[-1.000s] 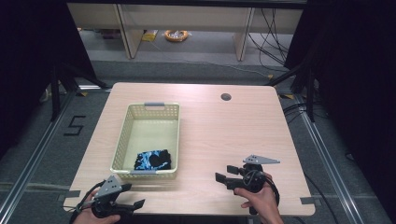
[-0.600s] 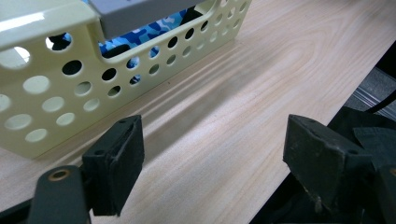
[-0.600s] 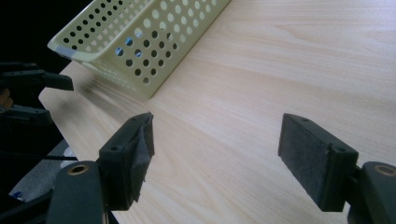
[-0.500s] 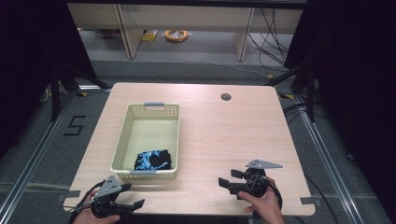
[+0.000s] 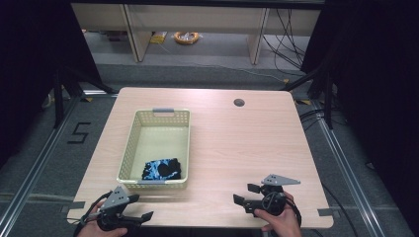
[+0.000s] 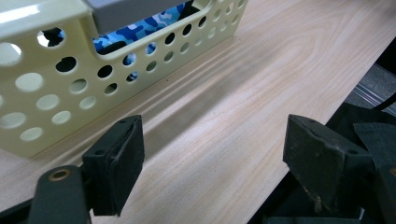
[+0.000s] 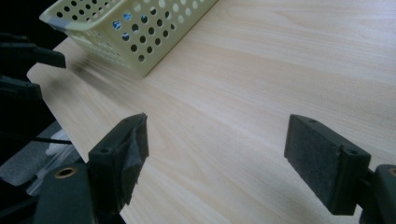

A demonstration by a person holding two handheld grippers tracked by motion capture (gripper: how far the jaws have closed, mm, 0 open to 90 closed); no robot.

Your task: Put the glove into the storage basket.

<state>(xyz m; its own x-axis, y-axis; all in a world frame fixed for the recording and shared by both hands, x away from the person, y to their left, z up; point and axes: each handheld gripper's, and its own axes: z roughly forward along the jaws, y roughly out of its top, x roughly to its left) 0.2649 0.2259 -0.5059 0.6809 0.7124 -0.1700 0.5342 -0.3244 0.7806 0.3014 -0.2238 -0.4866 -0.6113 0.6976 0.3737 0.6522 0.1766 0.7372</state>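
Observation:
A pale yellow perforated basket [image 5: 158, 148] stands on the left half of the wooden table [image 5: 237, 143]. In its near end lies a folded blue-and-black camouflage cloth [image 5: 162, 169]. My left gripper [image 5: 141, 207] is open and empty at the front edge, just before the basket's near left corner. In the left gripper view the basket wall [image 6: 60, 98] is close ahead, and the cloth [image 6: 135, 30] shows over its rim. My right gripper [image 5: 245, 193] rests open near the front right, pointing left. In the right gripper view it [image 7: 217, 154] holds nothing, with the basket [image 7: 140, 28] farther off.
A round cable hole [image 5: 239, 102] sits near the table's far edge. Bare wood spreads across the middle and right of the table. The left gripper [image 7: 46, 74] appears at the left edge of the right gripper view. Dark floor and metal rails surround the table.
My right gripper has drawn back a little toward the table's front edge. The left gripper, basket and cloth have stayed put.

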